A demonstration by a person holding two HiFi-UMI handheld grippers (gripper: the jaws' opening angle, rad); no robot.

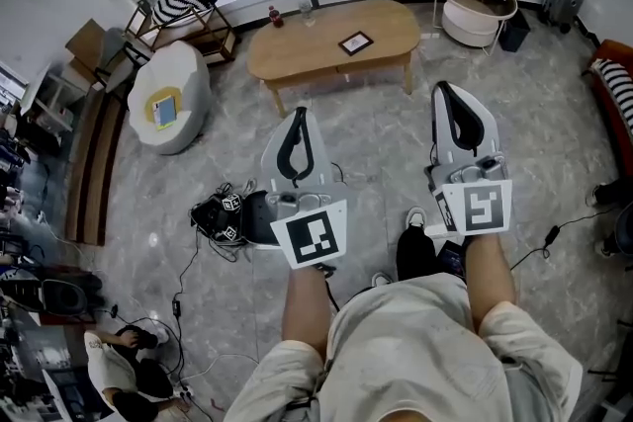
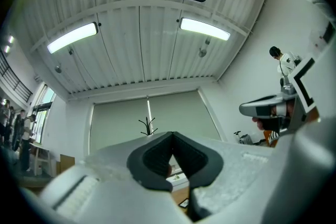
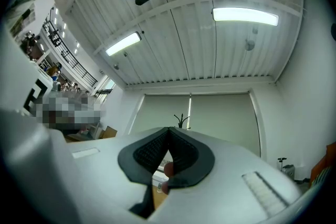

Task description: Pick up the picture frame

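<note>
Left gripper (image 1: 300, 117) and right gripper (image 1: 444, 92) both closed, empty, well apart from the table (image 1: 297, 52). Picture frame (image 1: 355, 42) lies flat, right of the table's middle. We should step closer, open one gripper's jaws early, then pinch the frame's near edge.

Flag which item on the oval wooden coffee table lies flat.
The small dark-bordered picture frame, right of centre on the oval wooden coffee table. The small red bottle and the clear glass near its far edge stand upright.
</note>
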